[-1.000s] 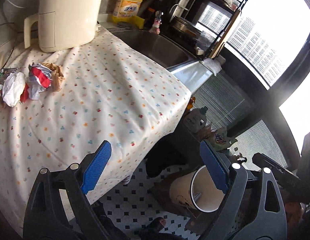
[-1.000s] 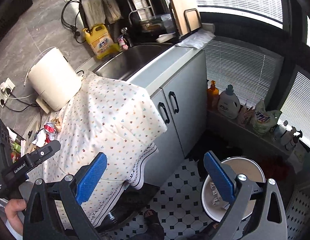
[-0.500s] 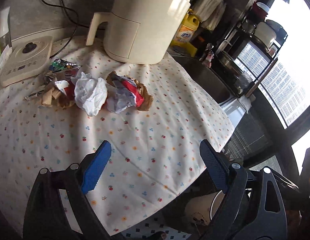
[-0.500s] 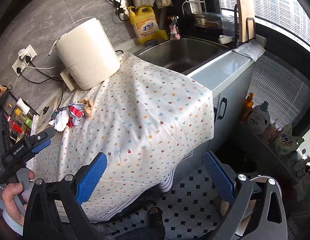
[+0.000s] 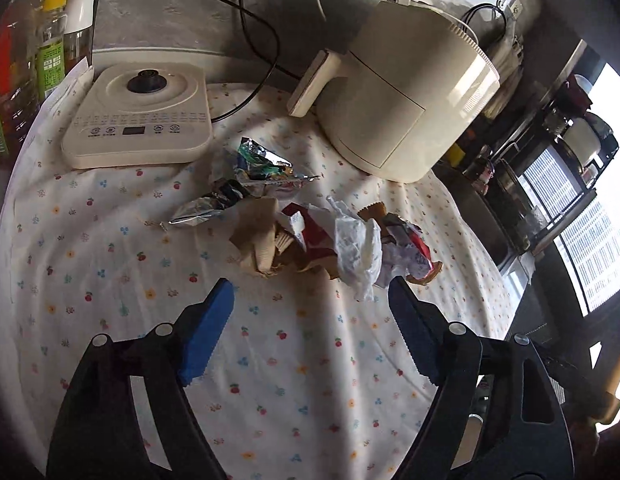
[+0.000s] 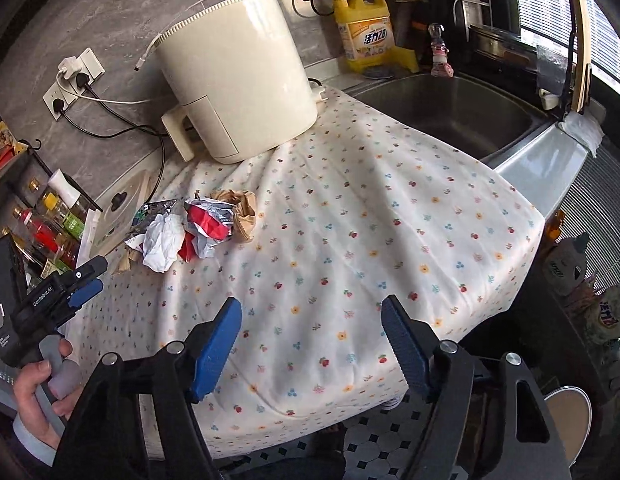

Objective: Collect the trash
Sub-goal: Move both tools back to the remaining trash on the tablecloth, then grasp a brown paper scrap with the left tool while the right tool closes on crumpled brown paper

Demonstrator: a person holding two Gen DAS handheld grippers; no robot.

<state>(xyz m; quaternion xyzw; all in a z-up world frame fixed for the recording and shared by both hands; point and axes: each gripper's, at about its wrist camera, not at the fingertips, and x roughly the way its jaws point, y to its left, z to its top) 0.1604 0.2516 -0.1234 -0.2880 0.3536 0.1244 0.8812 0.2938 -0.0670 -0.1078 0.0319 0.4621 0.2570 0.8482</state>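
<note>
Left wrist: left hand-held gripper (image 5: 310, 300) unclenched, jaws just narrowing, nothing between; trash pile (image 5: 310, 232) on the worktop (image 5: 110, 280) just beyond its tips.
Right wrist: right hand-held gripper (image 6: 311, 320) likewise, empty; trash far upper-left.

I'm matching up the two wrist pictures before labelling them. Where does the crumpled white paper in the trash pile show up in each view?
Left wrist: crumpled white paper sits right of centre, just above the right blue finger.
Right wrist: crumpled white paper lies at mid-left, on the pile's near left side.
Shared landmark: the cream air fryer, standing on the cloth behind the pile.
</note>
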